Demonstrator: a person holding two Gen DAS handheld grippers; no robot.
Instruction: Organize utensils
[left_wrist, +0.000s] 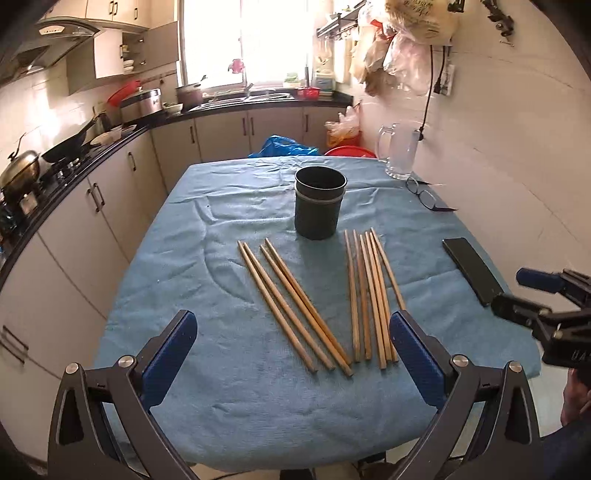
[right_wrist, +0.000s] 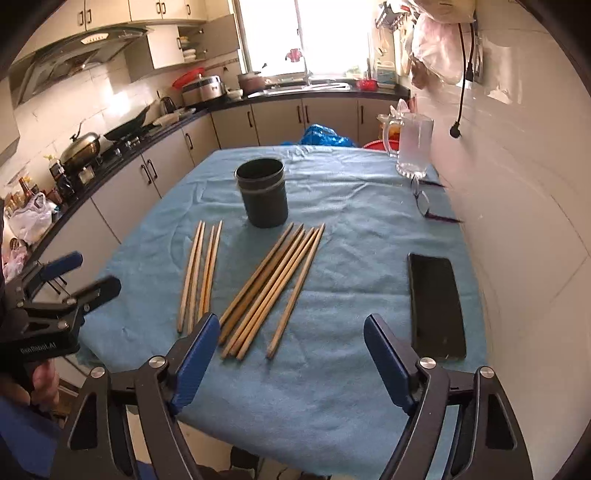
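Right wrist view: both grippers, right (right_wrist: 291, 354) and left (left_wrist: 293, 347), gape empty (near table edge (right_wrist: 258, 424)); a careless pinch could roll chopsticks (right_wrist: 266, 284) off.

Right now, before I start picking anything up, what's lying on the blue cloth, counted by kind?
wooden chopsticks: 10 (a group of 4 and a group of 6)
dark holder cup: 1
black phone: 1
eyeglasses: 1
clear glass pitcher: 1
Total: 14
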